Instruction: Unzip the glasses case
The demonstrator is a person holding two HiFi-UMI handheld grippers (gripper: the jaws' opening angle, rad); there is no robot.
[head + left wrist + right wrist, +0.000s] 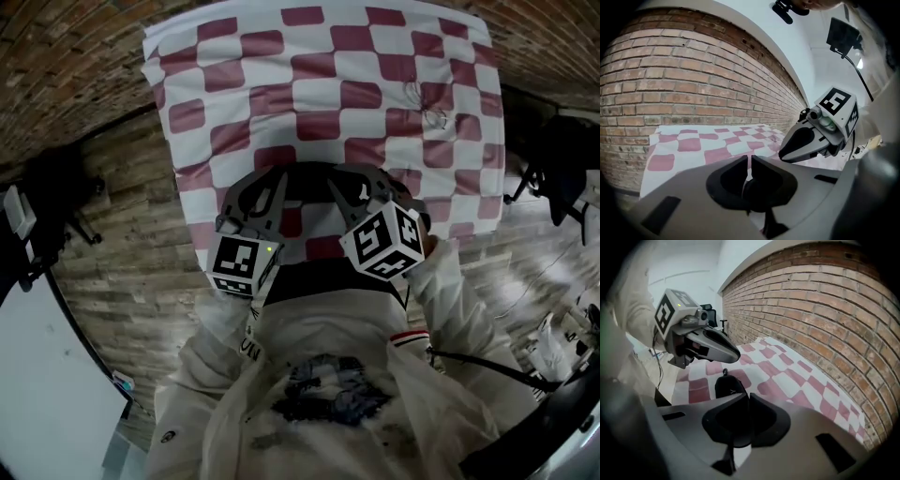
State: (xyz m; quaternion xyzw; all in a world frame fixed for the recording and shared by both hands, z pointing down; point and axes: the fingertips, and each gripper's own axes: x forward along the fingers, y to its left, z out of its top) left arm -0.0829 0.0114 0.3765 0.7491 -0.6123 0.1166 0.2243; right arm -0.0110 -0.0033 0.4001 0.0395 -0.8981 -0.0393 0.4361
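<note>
A small black glasses case lies on the red-and-white checked cloth, its zip pull pointing at the far side. It sits just beyond my right gripper, whose jaws are shut with nothing seen between them. My left gripper hovers above the case, not touching it. In its own view the left gripper is shut and empty, with the right gripper beside it. In the head view both the left gripper and the right gripper hang over the near edge of the cloth; I cannot make out the case there.
A brick wall runs close behind the table. Wood floor surrounds it, with a black chair at the left and another chair at the right. My light jacket fills the lower head view.
</note>
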